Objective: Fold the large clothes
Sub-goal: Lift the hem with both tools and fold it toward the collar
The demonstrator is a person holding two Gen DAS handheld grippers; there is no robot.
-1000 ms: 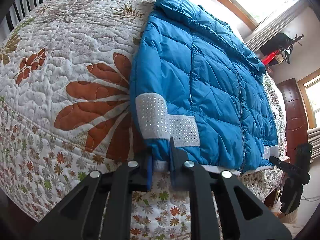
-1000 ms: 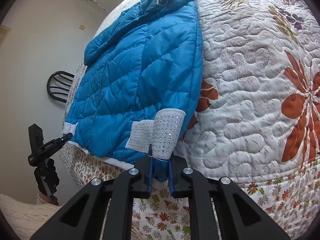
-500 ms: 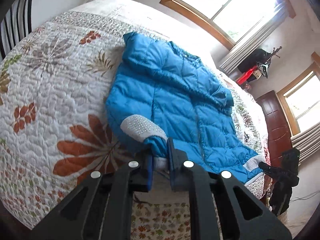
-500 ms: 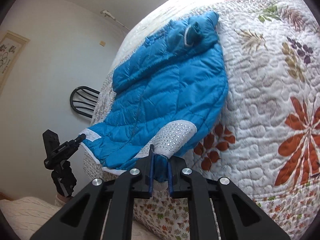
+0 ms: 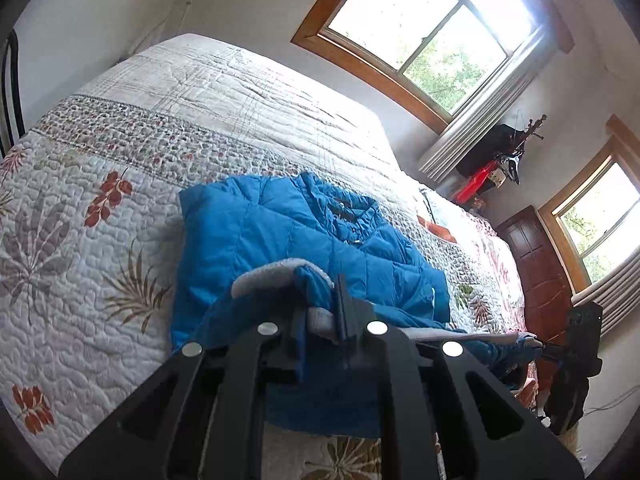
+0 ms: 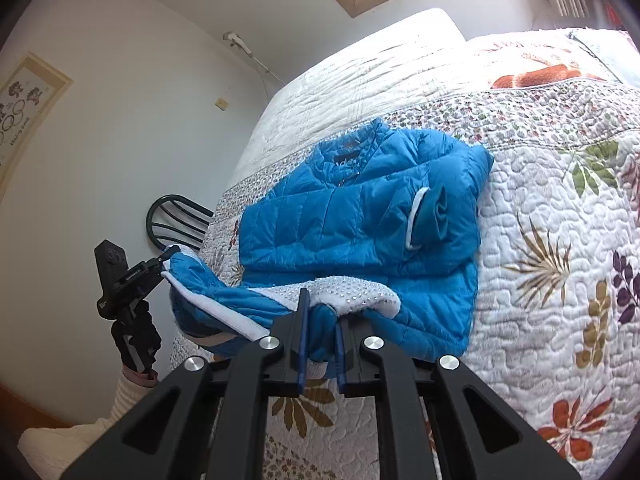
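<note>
A blue puffer jacket [image 5: 280, 232] lies on the flowered quilt [image 5: 80, 240] of a bed, collar toward the far end. My left gripper [image 5: 320, 316] is shut on one corner of its white-banded hem. The right gripper [image 6: 321, 320] is shut on the other hem corner, beside the white studded patch [image 6: 352, 290]. The hem hangs lifted between the two, above the jacket's lower half [image 6: 360, 208]. Each view shows the other gripper at its side edge, the right gripper [image 5: 540, 346] and the left gripper [image 6: 164, 260], with blue cloth at its tip. A cuffed sleeve [image 6: 428, 216] lies folded on the chest.
A dark chair [image 6: 176, 216] stands by the bed's left side near the wall. Windows [image 5: 420, 32], a brown door [image 5: 532, 264] and a rack with red things [image 5: 492, 168] lie beyond the right side. A cream sleeve [image 6: 120, 400] shows below the left gripper.
Both grippers have risen and moved toward the bed's far end with the hem held. The jacket's lower edge has left the bed's near edge and now hangs over its own lower half.
</note>
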